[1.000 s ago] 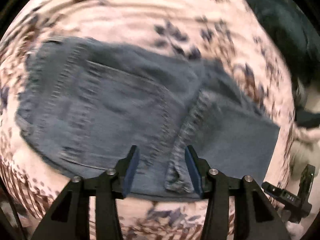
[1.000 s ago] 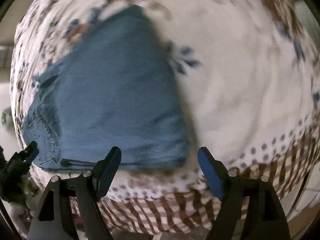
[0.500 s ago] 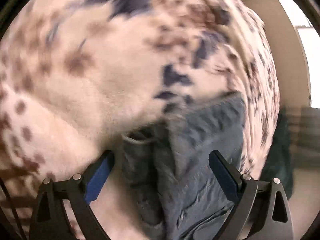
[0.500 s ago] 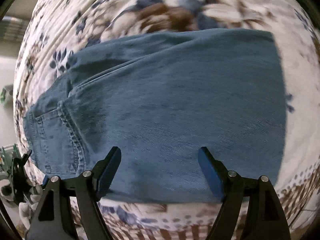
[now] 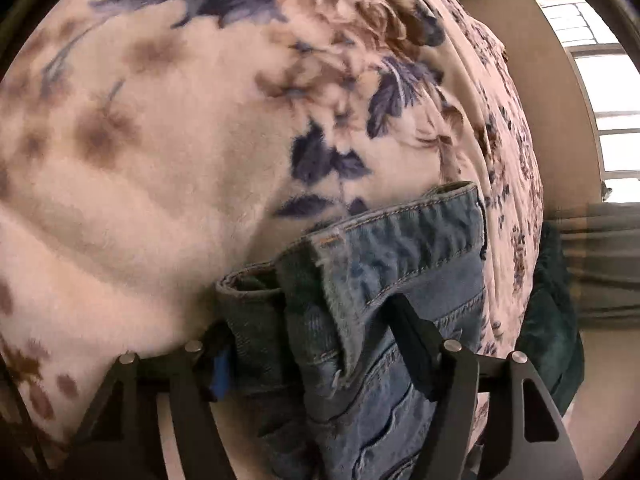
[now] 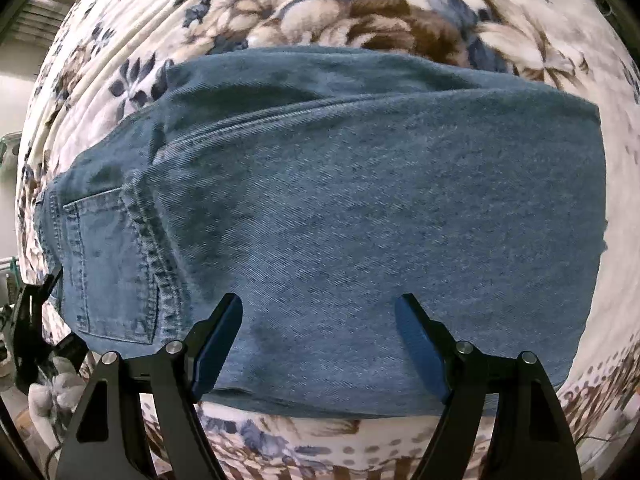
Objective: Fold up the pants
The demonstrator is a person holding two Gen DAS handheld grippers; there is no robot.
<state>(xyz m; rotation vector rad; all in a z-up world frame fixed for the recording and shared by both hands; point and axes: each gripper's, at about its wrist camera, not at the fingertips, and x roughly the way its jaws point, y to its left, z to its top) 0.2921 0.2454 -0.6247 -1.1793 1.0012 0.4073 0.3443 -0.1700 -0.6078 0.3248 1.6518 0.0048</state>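
Blue denim pants [image 6: 360,208] lie folded flat on a floral blanket [image 6: 380,12], with the back pocket and waist at the left. Over their near edge my right gripper [image 6: 318,304] hovers open, nothing pinched. The left wrist view looks along the waist end of the pants [image 5: 400,248]. There my left gripper [image 5: 308,320] straddles the bunched waistband. Its jaws are closing, and both fingers [image 5: 408,328] press into the denim, which fills the gap. The left pad is mostly hidden behind the cloth.
The fleece blanket [image 5: 180,160] covers a bed. A dark green cloth [image 5: 552,320] lies off its far side, below a beige wall and a bright window [image 5: 600,120]. A pale gloved hand [image 6: 52,392] shows at the left edge of the right wrist view.
My left gripper swung from above the pants to their waist end, rolled, spread wide, then closed around the waistband. My right gripper slid from bare blanket to over the folded leg and stayed open.
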